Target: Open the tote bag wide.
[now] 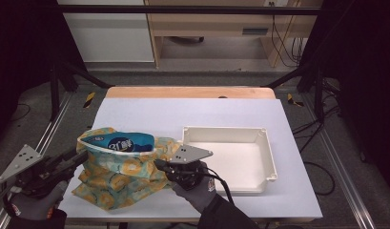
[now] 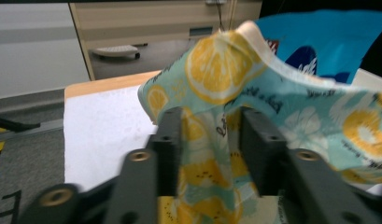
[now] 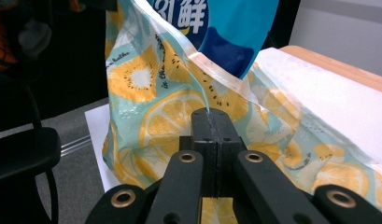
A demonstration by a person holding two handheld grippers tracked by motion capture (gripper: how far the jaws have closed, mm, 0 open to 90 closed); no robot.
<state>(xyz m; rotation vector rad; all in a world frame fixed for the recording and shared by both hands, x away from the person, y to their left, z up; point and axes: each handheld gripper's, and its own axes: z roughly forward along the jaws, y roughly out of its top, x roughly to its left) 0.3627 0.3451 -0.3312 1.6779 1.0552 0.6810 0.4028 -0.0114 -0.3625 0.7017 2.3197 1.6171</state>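
The right gripper (image 3: 211,122) is pressed fully together, with the rim of the lemon-print bag (image 3: 151,116) pinched between its tips. Just above and beyond those tips the blue packet (image 3: 230,28) stands in the mouth of the bag, so this gripper holds the near side of the opening.

The left gripper (image 2: 209,140) has its jaws apart, and a fold of the bag's cloth (image 2: 226,70) lies between them. I cannot tell if the jaws press this fold or only stand around it. Beyond this gripper the blue packet (image 2: 319,42) rises to the upper right.

In the high view the bag (image 1: 117,179) sits between the two grippers, the left gripper (image 1: 71,160) at its left edge and the right gripper (image 1: 160,165) at its right edge. The packet (image 1: 121,141) lies in the open top. A white tray (image 1: 271,157) stands just beyond the right gripper, and it looks empty.

The step seems to be holding the bag open around the packet. To do it well, I think the left gripper should first take a sure hold of the rim, not of loose cloth lower down. Then both sides should be pulled evenly, so the mouth stays wide and the packet does not tip out onto the counter (image 1: 149,117). The cloth is soft and may slip from a weak pinch.
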